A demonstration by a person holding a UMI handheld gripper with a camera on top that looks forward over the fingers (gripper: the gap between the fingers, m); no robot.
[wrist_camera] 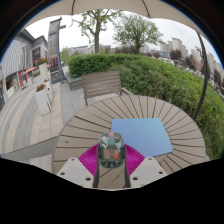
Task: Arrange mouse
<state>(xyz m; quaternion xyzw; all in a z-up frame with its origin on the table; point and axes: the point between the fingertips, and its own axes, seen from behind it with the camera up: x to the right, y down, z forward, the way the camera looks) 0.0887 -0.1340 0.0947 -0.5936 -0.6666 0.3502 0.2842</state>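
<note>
My gripper (111, 160) holds a small translucent grey-green mouse (111, 149) between its pink pads (88, 158); both fingers press on its sides. The mouse is held above the near edge of a round wooden slatted table (95, 120). A light blue mouse mat (147, 134) lies on the table just ahead and to the right of the fingers. The mouse's underside and rear are hidden by the fingers.
A wooden chair (102, 85) stands beyond the table. A green hedge (165, 78) runs behind and to the right. A paved terrace (30, 115) with a white chair (43, 98) and a standing sign (56, 63) lies to the left.
</note>
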